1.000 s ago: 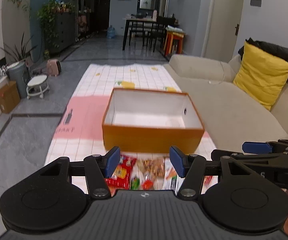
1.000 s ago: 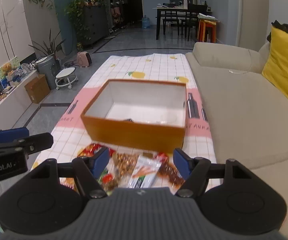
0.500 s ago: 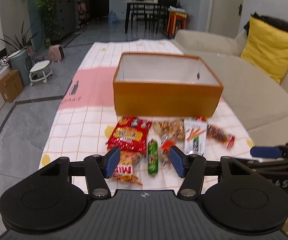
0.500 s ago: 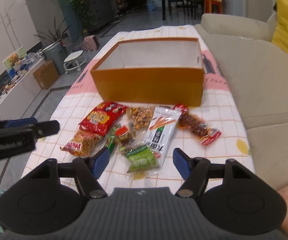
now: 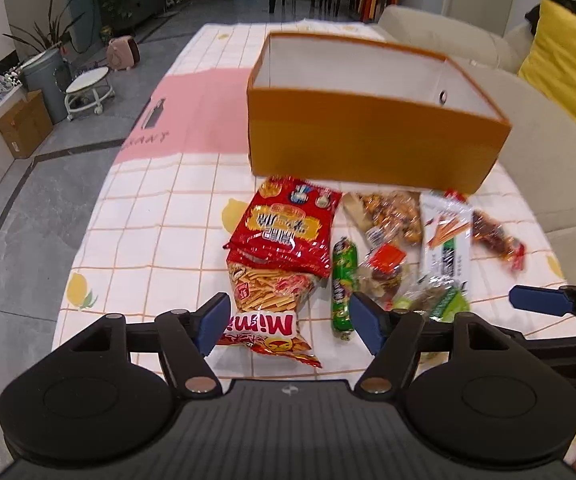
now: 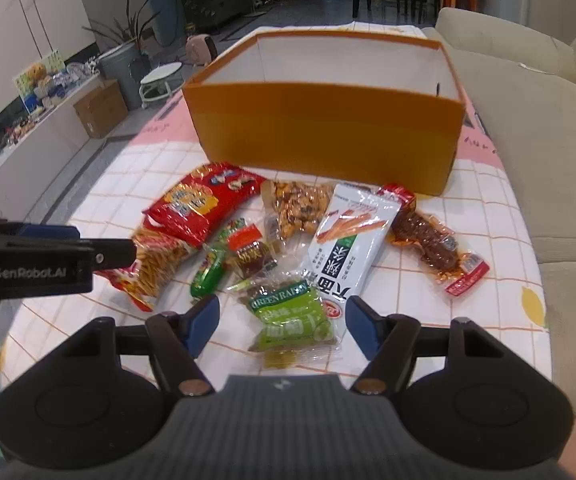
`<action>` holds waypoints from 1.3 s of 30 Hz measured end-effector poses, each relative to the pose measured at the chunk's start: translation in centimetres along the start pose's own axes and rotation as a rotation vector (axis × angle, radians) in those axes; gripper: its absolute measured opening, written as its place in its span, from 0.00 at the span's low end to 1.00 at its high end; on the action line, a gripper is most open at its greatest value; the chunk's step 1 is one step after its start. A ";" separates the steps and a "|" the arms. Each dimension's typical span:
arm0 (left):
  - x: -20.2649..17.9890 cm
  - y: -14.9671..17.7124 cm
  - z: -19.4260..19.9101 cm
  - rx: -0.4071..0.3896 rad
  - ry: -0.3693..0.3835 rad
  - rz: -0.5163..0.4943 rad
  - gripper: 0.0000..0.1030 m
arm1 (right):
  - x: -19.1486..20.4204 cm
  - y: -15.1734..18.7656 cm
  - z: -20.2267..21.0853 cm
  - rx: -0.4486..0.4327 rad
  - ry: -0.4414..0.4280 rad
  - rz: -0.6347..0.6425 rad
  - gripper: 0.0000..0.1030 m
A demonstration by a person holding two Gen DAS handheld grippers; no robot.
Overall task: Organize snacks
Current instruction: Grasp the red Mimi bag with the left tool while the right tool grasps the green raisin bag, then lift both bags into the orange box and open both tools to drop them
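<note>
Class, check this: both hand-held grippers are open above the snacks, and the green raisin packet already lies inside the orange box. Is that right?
Not quite. The green raisin packet lies on the tablecloth, between the right hand-held gripper fingers, as the right wrist view shows. The orange box shows no snacks inside. Both grippers are open.

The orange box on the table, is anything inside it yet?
The orange box shows only bare white inner walls and some floor in the left wrist view; no snack is visible. Its near wall hides the front floor.

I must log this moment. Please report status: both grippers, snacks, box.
Left gripper open, over the Mimi bag. Right gripper open, over the green raisin pack. Orange box behind the snacks, nothing seen inside. Nothing in the way.
</note>
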State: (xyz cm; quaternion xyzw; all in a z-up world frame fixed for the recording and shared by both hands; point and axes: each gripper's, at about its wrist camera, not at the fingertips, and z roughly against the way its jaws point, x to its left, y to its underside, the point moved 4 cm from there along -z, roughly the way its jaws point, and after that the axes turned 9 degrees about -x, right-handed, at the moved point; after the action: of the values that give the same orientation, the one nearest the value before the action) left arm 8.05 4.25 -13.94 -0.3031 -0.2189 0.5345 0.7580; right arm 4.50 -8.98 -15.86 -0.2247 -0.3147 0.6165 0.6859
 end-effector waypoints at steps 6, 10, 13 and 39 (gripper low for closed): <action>0.3 0.9 -2.4 0.048 -0.011 -0.019 0.77 | -0.3 0.5 -2.4 0.047 0.007 0.029 0.65; 0.6 1.1 -3.0 0.053 -0.027 -0.011 0.77 | -0.2 0.9 -3.5 0.073 -0.005 0.019 0.65; 0.7 1.2 -3.5 0.071 -0.019 0.006 0.73 | 0.0 1.2 -4.1 0.088 -0.011 0.023 0.58; -1.0 1.2 1.4 0.090 0.015 0.079 0.42 | 0.4 0.4 -0.2 0.107 -0.039 0.006 0.40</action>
State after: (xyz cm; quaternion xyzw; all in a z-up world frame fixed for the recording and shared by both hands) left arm 5.95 3.93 -13.79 -0.2812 -0.1769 0.5708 0.7509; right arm 4.35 -8.50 -16.23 -0.1768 -0.2940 0.6386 0.6888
